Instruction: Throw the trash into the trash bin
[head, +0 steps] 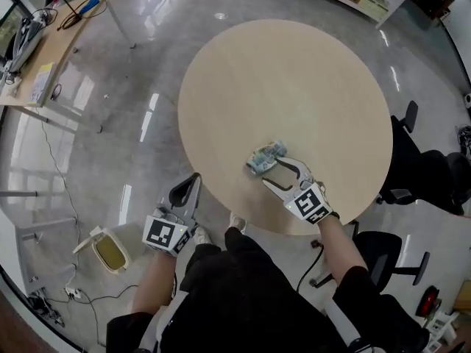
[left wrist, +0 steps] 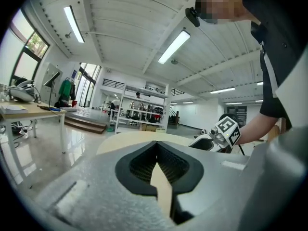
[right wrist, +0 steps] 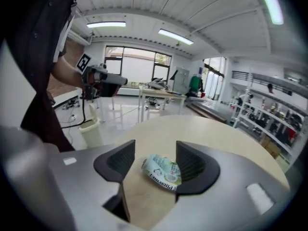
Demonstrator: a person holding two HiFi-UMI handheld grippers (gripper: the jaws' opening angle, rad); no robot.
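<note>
round pale wood table (head: 294, 87), crumpled wrapper (head: 265, 157) near its edge

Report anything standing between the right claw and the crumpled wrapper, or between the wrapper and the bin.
Nothing visible blocks the right claw: the wrapper lies on the table between its open jaws. Toward the bin on the floor, only the left claw hangs near the path.
</note>
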